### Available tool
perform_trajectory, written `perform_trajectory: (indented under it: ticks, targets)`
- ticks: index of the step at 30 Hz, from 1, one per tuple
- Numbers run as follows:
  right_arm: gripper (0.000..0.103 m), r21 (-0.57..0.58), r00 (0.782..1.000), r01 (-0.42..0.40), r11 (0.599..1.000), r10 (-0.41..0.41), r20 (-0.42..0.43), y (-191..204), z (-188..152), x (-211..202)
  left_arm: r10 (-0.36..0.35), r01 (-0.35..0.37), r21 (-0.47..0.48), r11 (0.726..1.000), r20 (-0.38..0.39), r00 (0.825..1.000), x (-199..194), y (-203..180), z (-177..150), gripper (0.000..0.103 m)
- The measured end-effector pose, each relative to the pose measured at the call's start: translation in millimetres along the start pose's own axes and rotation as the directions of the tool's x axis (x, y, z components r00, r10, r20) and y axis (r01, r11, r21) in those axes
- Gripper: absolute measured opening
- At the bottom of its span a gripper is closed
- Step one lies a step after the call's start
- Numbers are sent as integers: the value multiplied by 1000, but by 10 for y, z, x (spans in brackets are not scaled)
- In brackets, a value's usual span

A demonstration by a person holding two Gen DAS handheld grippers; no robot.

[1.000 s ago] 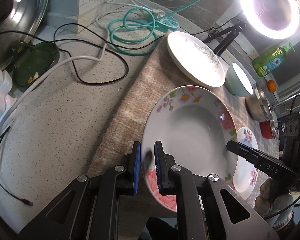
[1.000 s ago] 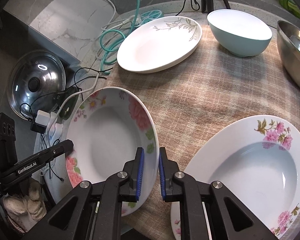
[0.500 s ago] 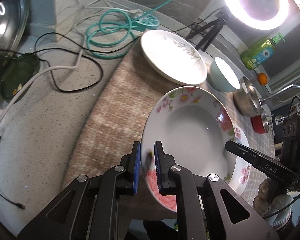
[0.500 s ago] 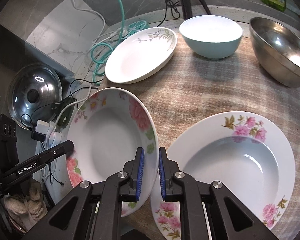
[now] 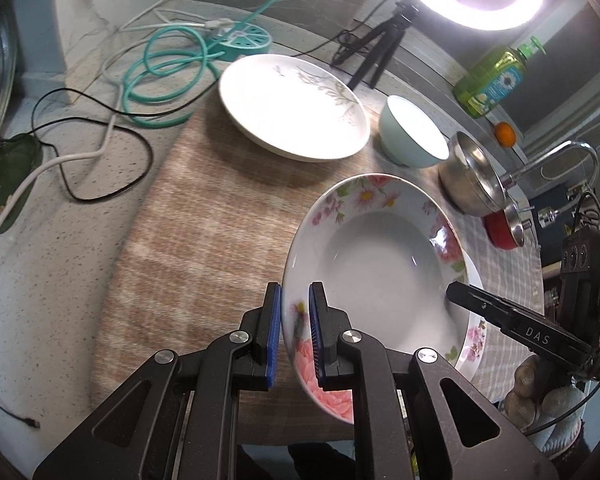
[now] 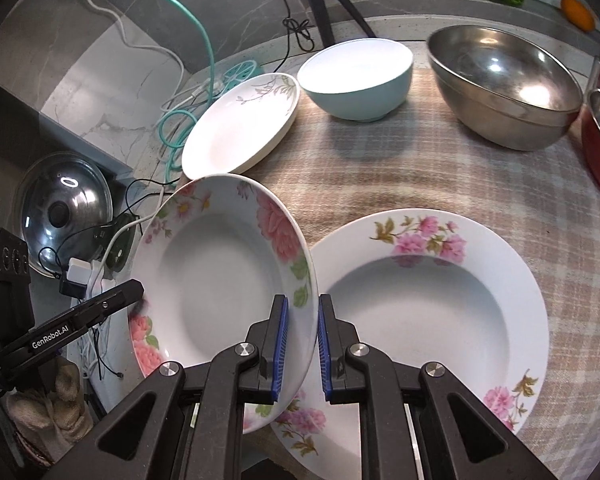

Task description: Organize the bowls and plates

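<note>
Tools grip one flowered soup plate (image 6: pixel 220 280) from opposite sides: the left tool (image 5: pixel 294 332) pinches its near rim and the right tool (image 6: pixel 302 330) pinches the far rim, sharing the load and keeping the dish from swinging. The plate hangs tilted above the cloth-covered table (image 6: pixel 380 168), its edge overlapping a matching flowered plate (image 6: pixel 432 304) below, probably for stacking there.

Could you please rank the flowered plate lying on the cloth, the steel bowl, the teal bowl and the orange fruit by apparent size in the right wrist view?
1. flowered plate on the cloth, though nearest the camera
2. steel bowl
3. teal bowl
4. orange fruit
</note>
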State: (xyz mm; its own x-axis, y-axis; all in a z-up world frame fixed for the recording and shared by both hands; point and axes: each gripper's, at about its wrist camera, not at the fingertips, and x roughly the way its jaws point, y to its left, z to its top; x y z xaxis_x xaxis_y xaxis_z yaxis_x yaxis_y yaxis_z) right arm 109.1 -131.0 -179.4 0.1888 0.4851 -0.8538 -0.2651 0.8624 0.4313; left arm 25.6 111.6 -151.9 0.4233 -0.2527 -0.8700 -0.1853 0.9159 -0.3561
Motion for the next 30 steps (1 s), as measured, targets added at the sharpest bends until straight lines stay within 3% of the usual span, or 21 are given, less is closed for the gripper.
perform_trajectory:
  ticks: [30]
  targets:
    - [13,126,997,56,990,-62,43,-730,-265,-413,-54,62,114,992,-73,996,319,-674,-82,12]
